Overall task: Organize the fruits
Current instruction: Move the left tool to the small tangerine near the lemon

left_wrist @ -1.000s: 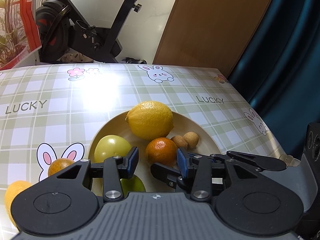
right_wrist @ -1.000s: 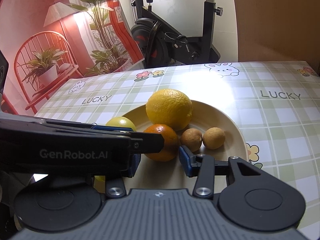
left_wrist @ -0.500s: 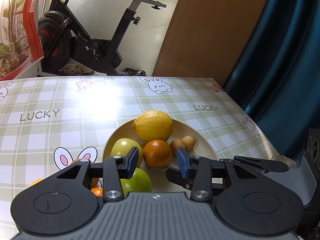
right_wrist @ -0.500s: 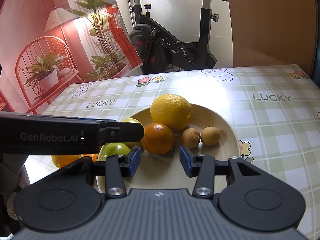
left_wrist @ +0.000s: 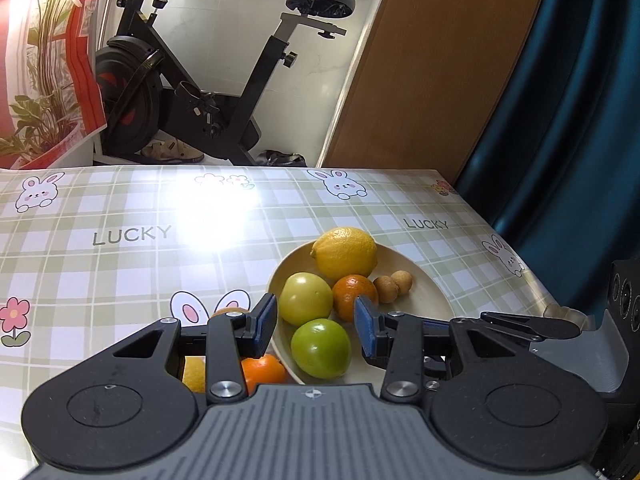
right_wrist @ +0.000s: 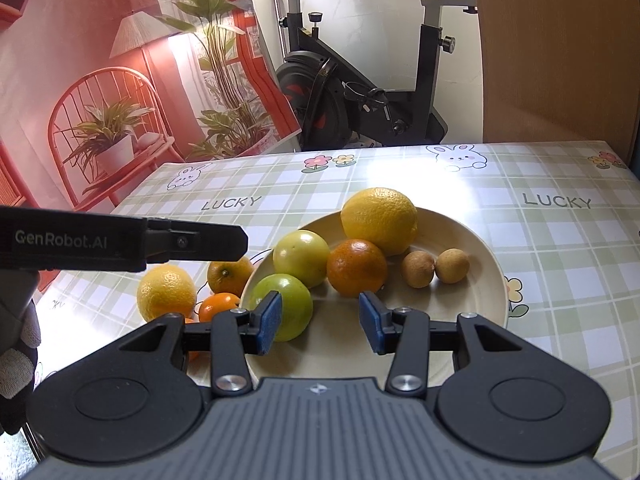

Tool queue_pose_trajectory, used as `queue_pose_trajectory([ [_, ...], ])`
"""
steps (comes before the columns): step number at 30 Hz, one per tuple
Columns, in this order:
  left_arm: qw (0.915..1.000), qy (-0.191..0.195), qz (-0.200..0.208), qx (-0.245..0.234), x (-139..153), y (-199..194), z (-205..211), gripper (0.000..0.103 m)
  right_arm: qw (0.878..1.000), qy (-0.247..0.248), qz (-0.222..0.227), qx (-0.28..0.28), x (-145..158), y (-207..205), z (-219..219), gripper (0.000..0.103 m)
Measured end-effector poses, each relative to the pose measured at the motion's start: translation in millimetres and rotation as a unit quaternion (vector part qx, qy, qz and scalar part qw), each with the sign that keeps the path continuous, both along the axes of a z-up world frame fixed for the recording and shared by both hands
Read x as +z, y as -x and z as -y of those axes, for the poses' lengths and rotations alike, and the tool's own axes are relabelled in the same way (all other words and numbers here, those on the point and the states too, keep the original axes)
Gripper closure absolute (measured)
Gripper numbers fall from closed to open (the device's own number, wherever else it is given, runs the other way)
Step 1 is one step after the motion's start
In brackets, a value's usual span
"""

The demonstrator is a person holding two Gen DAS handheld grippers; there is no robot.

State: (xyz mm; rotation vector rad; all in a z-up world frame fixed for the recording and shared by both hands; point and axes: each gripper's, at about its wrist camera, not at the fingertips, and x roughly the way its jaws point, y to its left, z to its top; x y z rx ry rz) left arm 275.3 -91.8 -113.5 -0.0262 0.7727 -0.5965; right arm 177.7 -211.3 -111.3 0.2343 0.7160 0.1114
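A cream plate [right_wrist: 472,300] on the checked tablecloth holds a big lemon [right_wrist: 379,220], an orange [right_wrist: 356,266], a yellow-green fruit [right_wrist: 301,258], a green fruit [right_wrist: 294,304] and two small brown fruits [right_wrist: 434,268]. Left of the plate, on the cloth, lie a yellow citrus [right_wrist: 166,292] and two oranges [right_wrist: 230,274]. My right gripper [right_wrist: 320,320] hangs open above the plate's near edge, with nothing between its pads. My left gripper [left_wrist: 316,322] is open too, above the plate's [left_wrist: 424,304] left rim and the green fruit [left_wrist: 321,348]. Its body partly hides an orange [left_wrist: 262,372].
An exercise bike [left_wrist: 208,92] stands beyond the table's far edge, beside a wooden panel [left_wrist: 432,60] and a blue curtain [left_wrist: 568,120]. A red poster with plants [right_wrist: 100,100] leans at the left. A gloved hand [right_wrist: 16,360] shows at the left edge.
Both grippers have drawn back and risen from the plate, so more of the table and the fruits beside the plate show. The jaws kept the same width.
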Motion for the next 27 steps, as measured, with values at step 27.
queue_pose_trajectory([
  [27, 0.9990, -0.018, 0.012, 0.038, 0.8, 5.2, -69.7, 0.058, 0.997, 0.014, 0.012, 0.075, -3.8, -4.4, -54.2, 0.057],
])
